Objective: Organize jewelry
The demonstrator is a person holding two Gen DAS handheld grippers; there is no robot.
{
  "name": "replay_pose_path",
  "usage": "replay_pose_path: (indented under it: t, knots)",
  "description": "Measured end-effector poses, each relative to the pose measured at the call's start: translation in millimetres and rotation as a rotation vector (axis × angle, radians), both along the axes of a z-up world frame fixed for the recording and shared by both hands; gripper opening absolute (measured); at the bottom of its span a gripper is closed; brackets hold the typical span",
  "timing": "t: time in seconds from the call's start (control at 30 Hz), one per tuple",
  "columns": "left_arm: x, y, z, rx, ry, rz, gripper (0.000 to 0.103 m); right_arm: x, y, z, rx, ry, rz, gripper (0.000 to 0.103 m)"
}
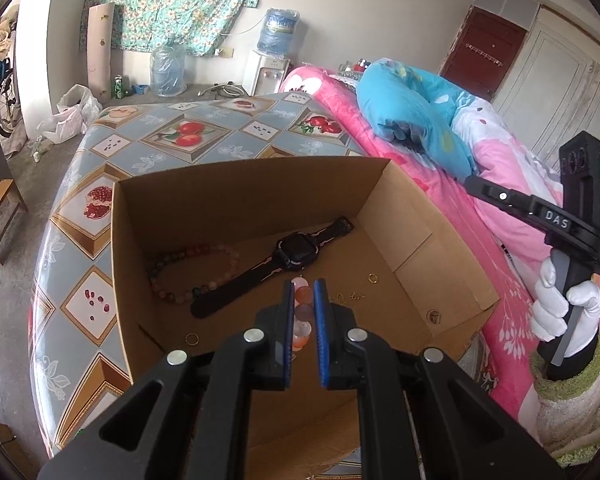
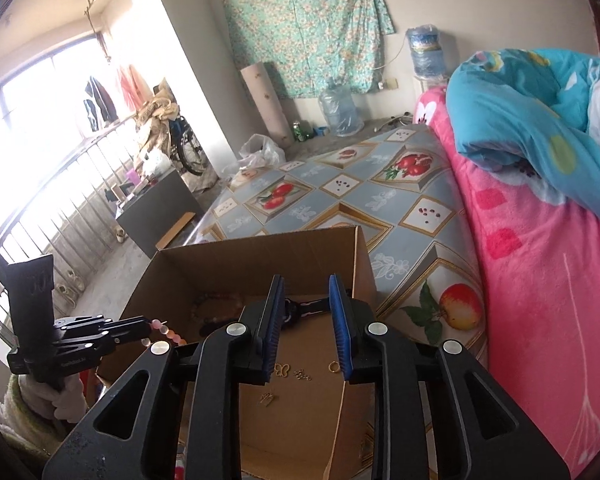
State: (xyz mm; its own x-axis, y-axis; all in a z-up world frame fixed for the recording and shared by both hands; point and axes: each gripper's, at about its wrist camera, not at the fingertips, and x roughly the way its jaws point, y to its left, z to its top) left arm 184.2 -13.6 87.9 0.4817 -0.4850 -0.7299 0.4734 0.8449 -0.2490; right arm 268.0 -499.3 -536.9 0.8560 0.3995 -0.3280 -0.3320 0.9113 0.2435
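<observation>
My left gripper [image 1: 304, 282] is shut on a pink and orange bead bracelet [image 1: 302, 312] and hangs over the open cardboard box [image 1: 236, 200]. On the box floor lie a black watch [image 1: 296, 252], a dark multicoloured bead bracelet [image 1: 192, 276], two gold rings [image 1: 372, 278] and small gold charms [image 1: 352, 297]. My right gripper [image 2: 306, 280] stands open above the box's near side with nothing between its blue pads. Below it lie a butterfly charm [image 2: 281, 369] and a ring [image 2: 333, 367]. In the right wrist view the left gripper [image 2: 148, 330] shows at the left, with pink beads [image 2: 168, 332] dangling from it.
The box sits on a table with a fruit-patterned cloth [image 1: 172, 136]. A bed with a pink blanket [image 1: 500, 280] and a blue quilt [image 1: 412, 104] runs along the right. A white-gloved hand [image 1: 564, 304] holds the right gripper's handle. Water bottles stand by the far wall.
</observation>
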Motion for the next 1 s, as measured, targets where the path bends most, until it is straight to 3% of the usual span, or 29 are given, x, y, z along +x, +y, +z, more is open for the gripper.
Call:
replay_pose_path:
  t: [0.67, 0.8, 1.0]
  knots:
    - [23.8, -21.4, -31.7, 0.371, 0.065, -0.008, 0.01, -1.7, -16.1, -10.9, 0.079, -0.022, 0.001, 0.027]
    - [22.0, -19.1, -35.4, 0.38, 0.069, -0.001, 0.01, -1.9, -18.0, -13.2, 0.088, -0.018, 0.002, 0.028]
    - [17.0, -9.0, -25.9, 0.327, 0.047, 0.04, 0.014, 2.1, -18.2, -14.7, 0.094, -0.011, -0.003, 0.028]
